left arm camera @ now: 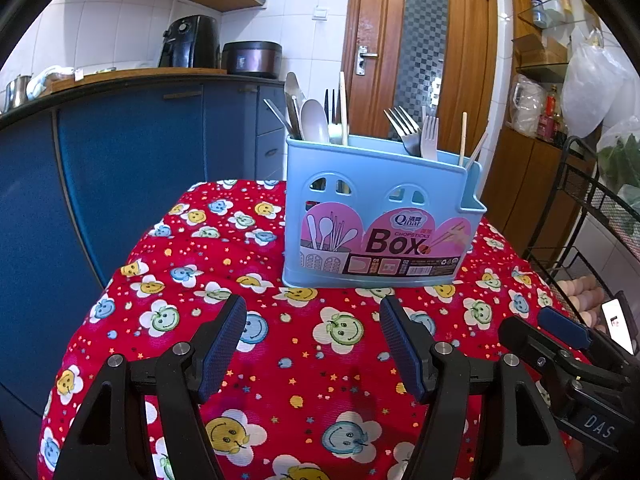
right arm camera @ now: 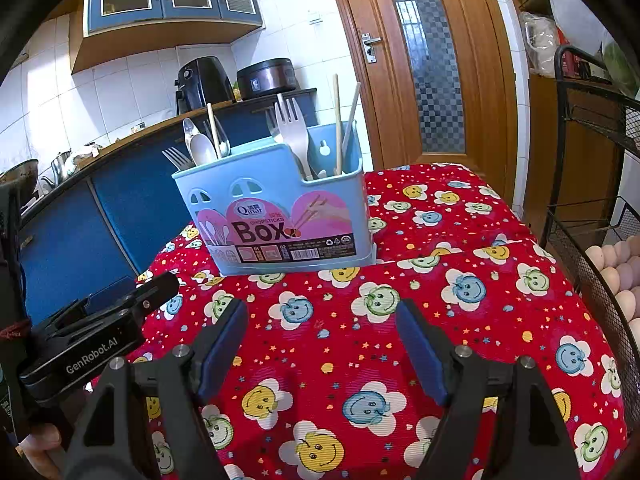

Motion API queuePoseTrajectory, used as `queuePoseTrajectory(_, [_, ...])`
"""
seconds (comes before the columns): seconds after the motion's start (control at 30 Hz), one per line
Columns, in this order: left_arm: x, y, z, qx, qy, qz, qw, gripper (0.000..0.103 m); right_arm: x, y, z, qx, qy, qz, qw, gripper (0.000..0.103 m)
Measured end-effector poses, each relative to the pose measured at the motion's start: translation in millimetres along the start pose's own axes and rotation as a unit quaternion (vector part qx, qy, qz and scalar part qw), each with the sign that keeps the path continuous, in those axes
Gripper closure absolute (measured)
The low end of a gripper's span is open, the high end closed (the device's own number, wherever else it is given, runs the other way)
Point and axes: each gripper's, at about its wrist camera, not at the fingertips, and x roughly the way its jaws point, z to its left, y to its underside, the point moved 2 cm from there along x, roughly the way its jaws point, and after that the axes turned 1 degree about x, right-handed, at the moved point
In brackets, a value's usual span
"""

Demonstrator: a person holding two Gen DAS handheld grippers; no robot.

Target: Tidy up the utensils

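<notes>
Nearest the cameras, the left gripper (left arm camera: 312, 344) and the right gripper (right arm camera: 322, 344) hang side by side over the near part of the table (left arm camera: 132, 360), which is draped in a red cloth printed with smiling flowers. Both pairs of jaws stand wide apart with only cloth between them; neither touches anything. In the right wrist view the left gripper (right arm camera: 120, 308) shows at the left edge, with part of a hand (right arm camera: 40, 444) beneath it. Further back, toward the far edge of the table, a light blue utensil box (left arm camera: 380, 224) stands upright, its pink "Box" label facing the grippers. Its left compartment holds spoons (left arm camera: 314, 120) and a dark-handled fork, with a wooden chopstick among them; the middle holds forks (left arm camera: 416, 132); the narrow compartment at the right end holds two chopsticks (left arm camera: 463, 136). Beyond the table are blue cabinets (left arm camera: 152, 168) with a black air fryer (left arm camera: 192, 42) and a rice cooker (left arm camera: 252, 58) on top, and a wooden door (left arm camera: 424, 52).
</notes>
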Motion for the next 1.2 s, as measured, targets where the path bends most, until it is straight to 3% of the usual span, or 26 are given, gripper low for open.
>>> queuePoseTrajectory(1.2, [-0.8,-3.2,-4.4,0.004,-0.001,0.0,1.0,0.032,-0.5,-0.8,0.2,0.0,0.0,0.0,1.0,0.025])
